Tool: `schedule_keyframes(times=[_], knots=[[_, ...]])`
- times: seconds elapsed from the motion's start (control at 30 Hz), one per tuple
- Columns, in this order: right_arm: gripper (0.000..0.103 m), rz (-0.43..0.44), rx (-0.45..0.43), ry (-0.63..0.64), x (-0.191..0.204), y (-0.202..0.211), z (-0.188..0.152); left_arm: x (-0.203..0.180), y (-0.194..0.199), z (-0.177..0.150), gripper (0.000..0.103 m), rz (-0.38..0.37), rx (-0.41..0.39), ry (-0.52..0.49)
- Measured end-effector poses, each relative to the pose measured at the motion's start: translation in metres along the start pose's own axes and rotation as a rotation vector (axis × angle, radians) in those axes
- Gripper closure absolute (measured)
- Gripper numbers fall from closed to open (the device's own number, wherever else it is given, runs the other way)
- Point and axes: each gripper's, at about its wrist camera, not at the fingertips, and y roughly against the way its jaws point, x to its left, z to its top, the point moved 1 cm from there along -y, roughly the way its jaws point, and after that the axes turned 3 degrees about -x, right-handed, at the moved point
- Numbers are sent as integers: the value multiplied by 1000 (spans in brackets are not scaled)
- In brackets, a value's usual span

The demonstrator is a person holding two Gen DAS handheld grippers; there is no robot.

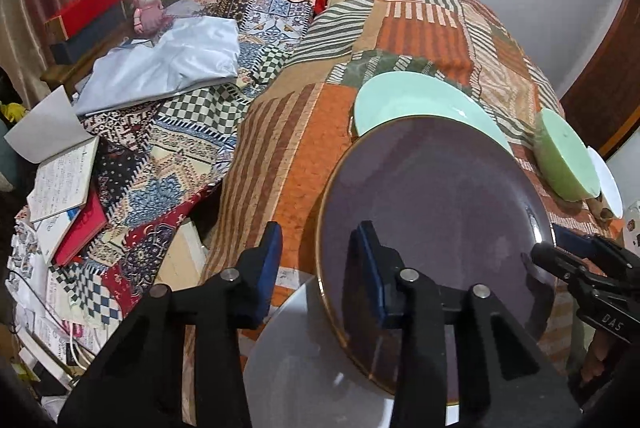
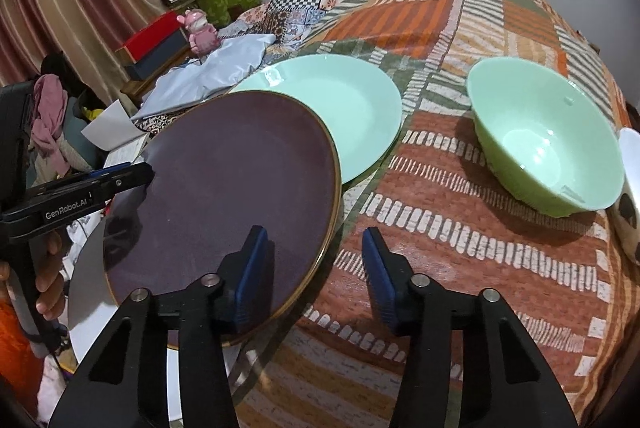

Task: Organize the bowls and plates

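We take the round dark purple ceramic plate with a thin gold rim [image 2: 224, 196] as our landmark. It sits tilted, its far edge overlapping the near edge of a pale mint-green glazed plate [image 2: 348, 108] that lies flat on the patchwork orange-and-green cloth of the bench [image 2: 460, 248]. Under the purple plate's near side we see a white round plate [image 1: 304, 368], jutting past the bench edge.

Our left gripper [image 1: 316, 268] is spread wide, with one blue pad over the purple plate's face and the other outside its rim. We judge that it brackets the rim without clamping. In the right wrist view, that gripper's tip meets the plate's left edge, but we cannot tell whether it grips there. Our right gripper [image 2: 316, 268] is also spread, one pad above the plate's right edge and the other over bare cloth; it holds nothing.

To the right of the purple plate, well apart, stands a light green glass bowl [image 2: 548, 144], and beyond it a white dish [image 2: 632, 152] shows at the frame edge.

We judge the sorting only begun: the plates overlap loosely, not squarely stacked, and the bowls stand separate.
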Motion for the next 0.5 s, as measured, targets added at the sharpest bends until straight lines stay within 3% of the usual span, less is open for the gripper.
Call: schedule_keyframes(times=[0.13, 0.5], knots=[[66, 16, 12, -10, 1, -4, 0, -1, -2, 1, 67, -29, 7, 4], [68, 71, 22, -16, 8, -12, 1, -6, -8, 2, 70, -73, 20, 3]])
